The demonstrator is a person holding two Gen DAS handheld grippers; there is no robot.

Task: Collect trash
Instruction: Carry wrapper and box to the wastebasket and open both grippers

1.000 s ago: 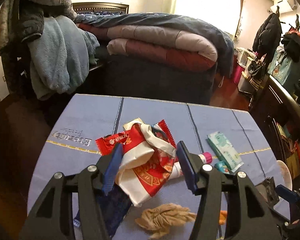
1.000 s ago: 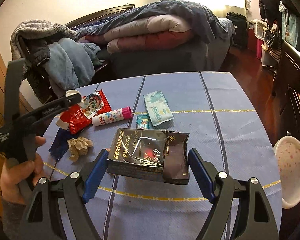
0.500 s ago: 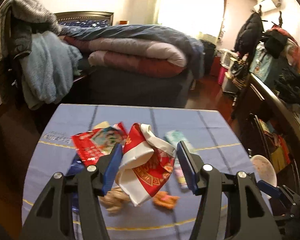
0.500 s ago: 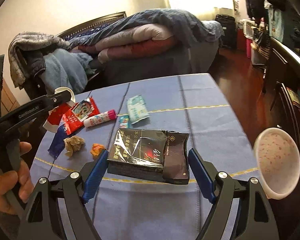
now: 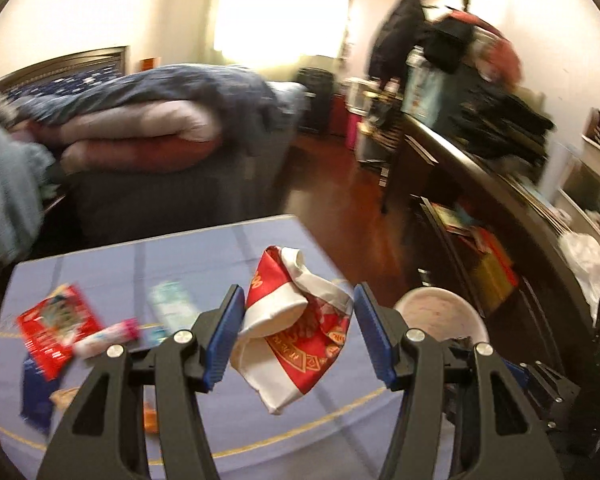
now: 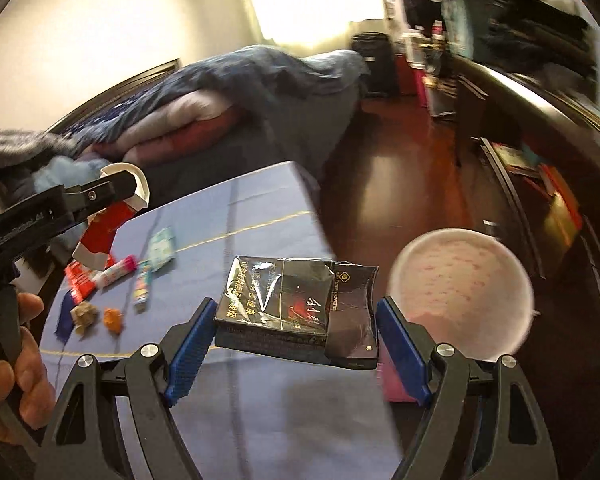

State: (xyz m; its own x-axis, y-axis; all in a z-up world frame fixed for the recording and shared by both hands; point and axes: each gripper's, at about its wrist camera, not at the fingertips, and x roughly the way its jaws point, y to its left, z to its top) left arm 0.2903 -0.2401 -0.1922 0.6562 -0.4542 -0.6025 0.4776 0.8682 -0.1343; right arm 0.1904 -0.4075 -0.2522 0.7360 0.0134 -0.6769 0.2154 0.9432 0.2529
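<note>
Left gripper clamps a crumpled red-and-white paper cup, jaws about half spread, cup off the table. Right gripper is spread wide, pads pressing both ends of a dark cigarette pack, also lifted. From the pack: pink-lined bin at 3 o'clock, beyond the table edge; red wrapper, tube, tissue packet and brown paper wad at 9–10 o'clock on the blue cloth
</note>
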